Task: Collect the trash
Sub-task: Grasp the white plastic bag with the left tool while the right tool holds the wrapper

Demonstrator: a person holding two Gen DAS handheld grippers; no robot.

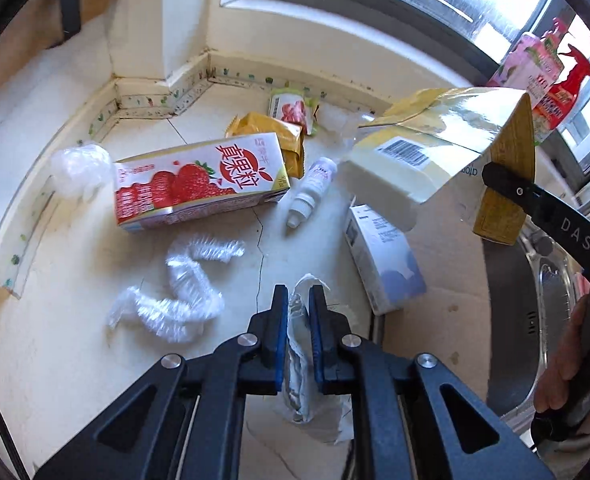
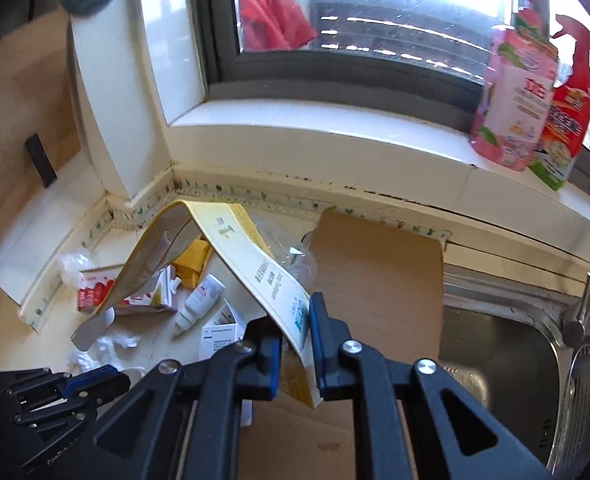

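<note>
My left gripper (image 1: 298, 294) is shut on a crumpled clear wrapper (image 1: 299, 360) that lies on the cream counter (image 1: 55, 340). My right gripper (image 2: 291, 312) is shut on a flattened yellow carton (image 2: 231, 240) and holds it in the air above the litter; the same carton (image 1: 415, 152) fills the upper right of the left wrist view. Loose on the counter lie a strawberry milk carton (image 1: 199, 184), a small white bottle (image 1: 315, 188), twisted clear plastic (image 1: 183, 292), a white-and-blue box (image 1: 383, 256) and yellow snack wrappers (image 1: 279, 132).
A brown cardboard sheet (image 2: 375, 272) covers the counter beside a steel sink (image 2: 495, 360) with a tap (image 2: 583, 300). A pink pouch (image 2: 515, 100) and a red spray bottle (image 2: 571, 112) stand on the window sill. A person's hand (image 1: 567, 360) holds the right gripper.
</note>
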